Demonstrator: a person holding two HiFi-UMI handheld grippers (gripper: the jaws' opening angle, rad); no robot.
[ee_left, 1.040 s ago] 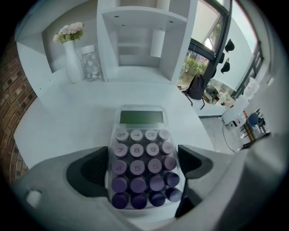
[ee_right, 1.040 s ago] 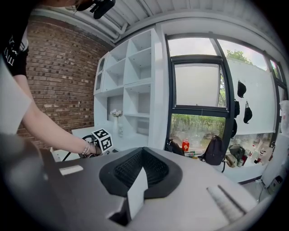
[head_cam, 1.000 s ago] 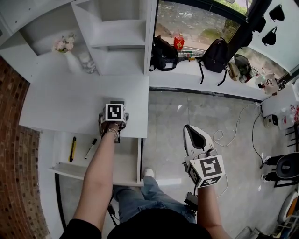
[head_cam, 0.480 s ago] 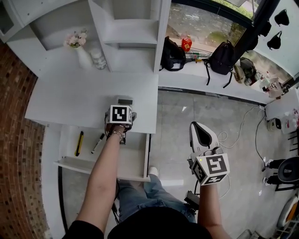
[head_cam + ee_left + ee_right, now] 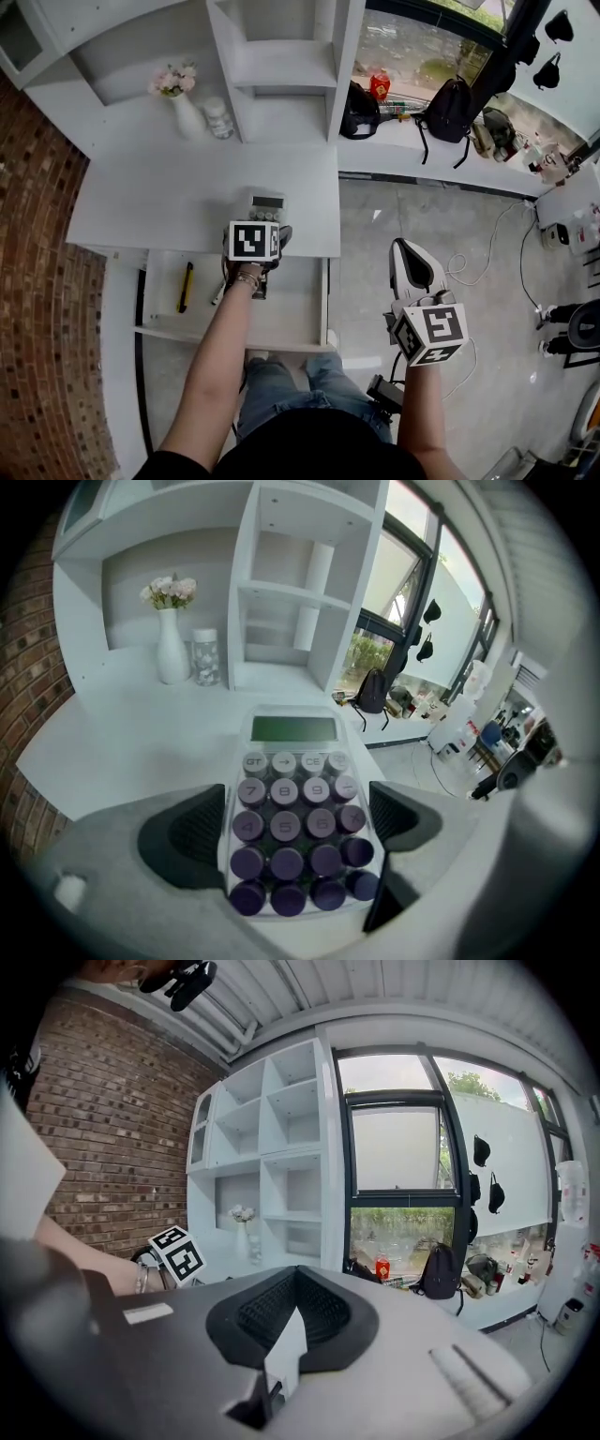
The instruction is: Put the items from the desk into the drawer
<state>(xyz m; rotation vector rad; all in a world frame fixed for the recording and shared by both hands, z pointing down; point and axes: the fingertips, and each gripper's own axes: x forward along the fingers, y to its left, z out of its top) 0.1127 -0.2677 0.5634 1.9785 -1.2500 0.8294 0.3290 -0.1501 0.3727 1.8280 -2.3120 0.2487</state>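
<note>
Between the jaws of your left gripper (image 5: 298,825) sits the calculator (image 5: 292,761). The jaws stand wide but the dark pads press on both long sides of it, so you've got a grip. Its purple keys face up and the display end points away from you, toward the shelves. From the head view it's over the front part of the white bench (image 5: 159,206), near the right end. I can't tell whether its far end touches the surface.

Just below that front edge the drawer (image 5: 300,314) is pulled out toward you. A yellow-and-black tool (image 5: 185,287) lies at the drawer's left side, and next to it there's a marker (image 5: 217,295), mostly hidden behind your left forearm.

At the back of the bench a white vase of flowers (image 5: 186,112) stands just beside a small jar (image 5: 221,117), with the shelf unit (image 5: 281,66) to their right.

Your right gripper (image 5: 296,1297) is well off to the right, out over the grey floor (image 5: 450,225). Its jaws are closed together with nothing in them.
</note>
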